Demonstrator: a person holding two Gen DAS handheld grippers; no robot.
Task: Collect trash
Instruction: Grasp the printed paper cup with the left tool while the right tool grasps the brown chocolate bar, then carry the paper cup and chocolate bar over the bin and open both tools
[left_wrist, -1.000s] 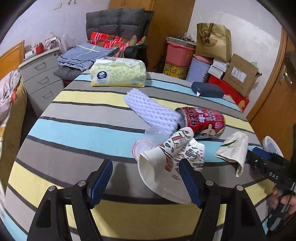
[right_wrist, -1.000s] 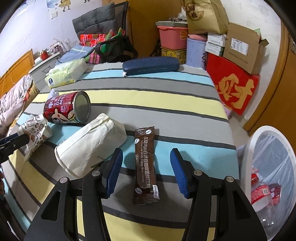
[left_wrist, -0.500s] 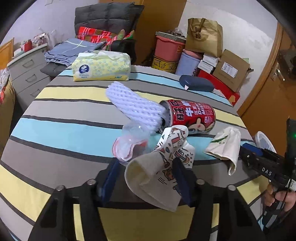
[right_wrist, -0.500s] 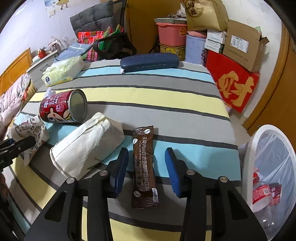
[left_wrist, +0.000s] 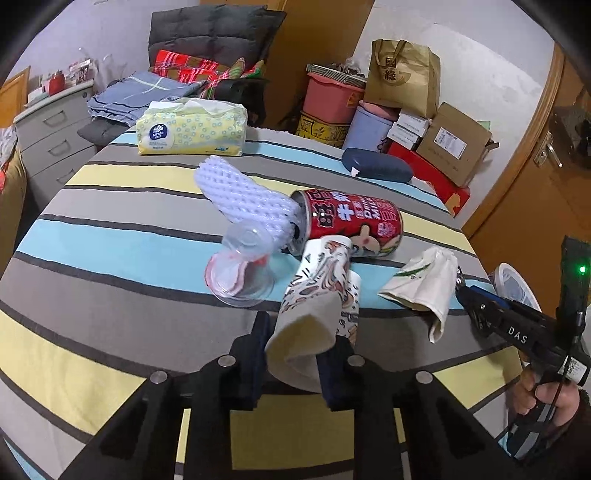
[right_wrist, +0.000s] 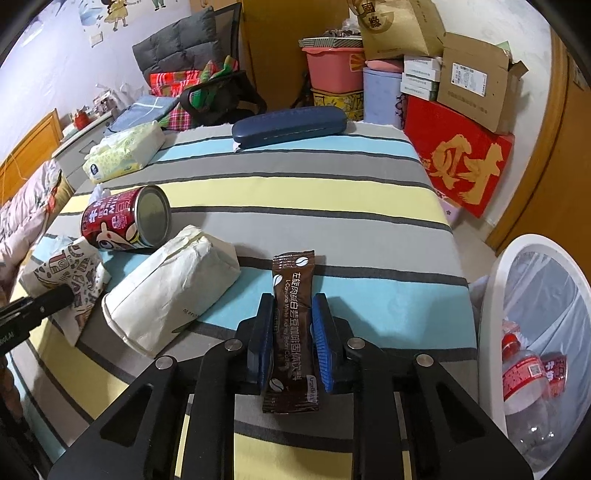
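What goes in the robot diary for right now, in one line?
left gripper: just closed on patterned paper cup | right gripper: just closed on brown coffee sachet | bin: beside table

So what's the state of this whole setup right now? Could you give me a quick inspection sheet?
Surface: striped tablecloth, crowded.
Job's things: patterned paper cup, brown coffee sachet, red can, white paper bag, clear plastic cup, foam sleeve.
Clutter: tissue pack, blue case.
Grippers: left gripper just closed on paper cup; right gripper just closed on sachet.
Cables: nothing seen.
Surroundings: white bin holding bottles; stacked boxes.
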